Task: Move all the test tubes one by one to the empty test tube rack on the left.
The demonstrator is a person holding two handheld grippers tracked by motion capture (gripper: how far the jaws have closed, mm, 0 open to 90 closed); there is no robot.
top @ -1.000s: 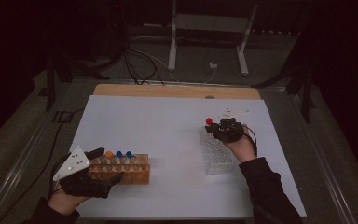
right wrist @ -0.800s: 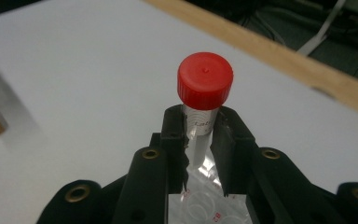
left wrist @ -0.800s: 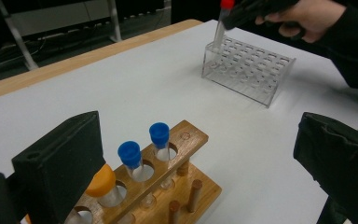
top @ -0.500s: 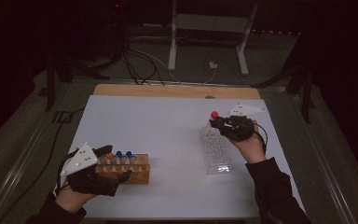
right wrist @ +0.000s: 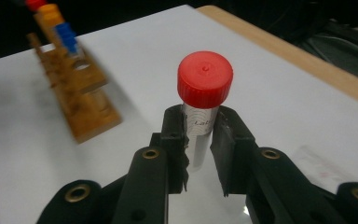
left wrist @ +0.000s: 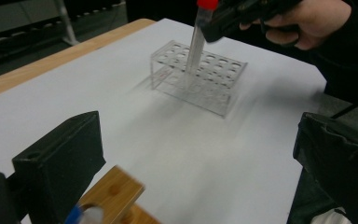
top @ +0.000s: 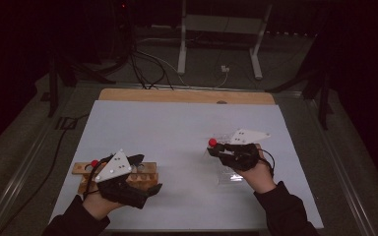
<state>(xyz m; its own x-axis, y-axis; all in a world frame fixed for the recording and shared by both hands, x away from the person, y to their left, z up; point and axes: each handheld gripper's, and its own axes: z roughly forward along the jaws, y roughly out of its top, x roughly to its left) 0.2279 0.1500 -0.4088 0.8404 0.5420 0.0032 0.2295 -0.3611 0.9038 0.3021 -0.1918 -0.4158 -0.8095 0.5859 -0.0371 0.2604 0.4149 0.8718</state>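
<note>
My right gripper point(right wrist: 199, 135) is shut on a clear tube with a red cap point(right wrist: 204, 93), held upright by its upper part. In the high view that gripper point(top: 217, 149) and the tube point(top: 211, 143) hover at the far left end of a clear plastic rack point(top: 230, 173). In the left gripper view the tube point(left wrist: 195, 49) overlaps that clear rack point(left wrist: 200, 79); whether its tip is in a hole I cannot tell. My left gripper point(top: 145, 172) stands open over a wooden rack point(top: 81, 169). Its jaws gape wide in its own view point(left wrist: 200, 156), with the wooden rack's corner point(left wrist: 116, 193) low between them, untouched.
The wooden rack point(right wrist: 77, 100) carries tubes with red, orange and blue caps. White paper point(top: 177, 128) covers the table, with a wooden strip point(top: 187, 96) along its far edge. Cables and a metal stand's legs point(top: 182, 54) lie on the floor beyond.
My right gripper carried the red-capped tube right, then back toward me and left along the clear rack. My left gripper slid right over the wooden rack, hiding most caps.
</note>
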